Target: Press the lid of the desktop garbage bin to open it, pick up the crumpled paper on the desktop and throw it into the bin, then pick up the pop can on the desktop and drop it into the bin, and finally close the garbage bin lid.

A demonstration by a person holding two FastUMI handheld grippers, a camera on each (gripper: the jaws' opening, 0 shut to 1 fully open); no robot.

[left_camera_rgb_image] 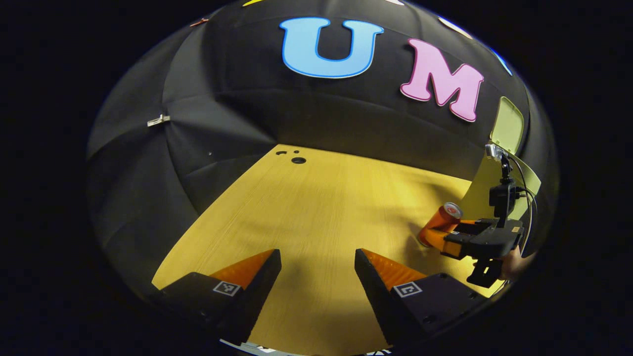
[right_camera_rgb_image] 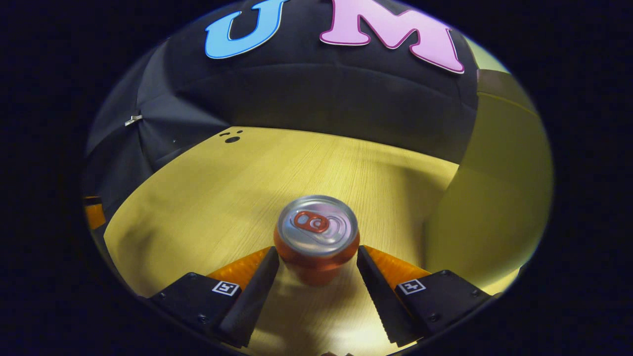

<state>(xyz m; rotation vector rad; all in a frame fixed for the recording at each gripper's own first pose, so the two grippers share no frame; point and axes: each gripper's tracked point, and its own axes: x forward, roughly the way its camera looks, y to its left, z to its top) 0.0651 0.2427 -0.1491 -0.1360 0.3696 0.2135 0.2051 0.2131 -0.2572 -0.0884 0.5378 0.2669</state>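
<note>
Between the right gripper's (right_camera_rgb_image: 317,262) spread fingers the pop can (right_camera_rgb_image: 317,237) is standing upright, both tips sitting close at its sides, contact unclear. Just to its right the garbage bin (right_camera_rgb_image: 494,198) is crowding in, lid (left_camera_rgb_image: 508,124) raised. Ahead of the left gripper (left_camera_rgb_image: 317,262), fingers apart on nothing, bare desktop (left_camera_rgb_image: 316,207) is stretching to the wall.
</note>
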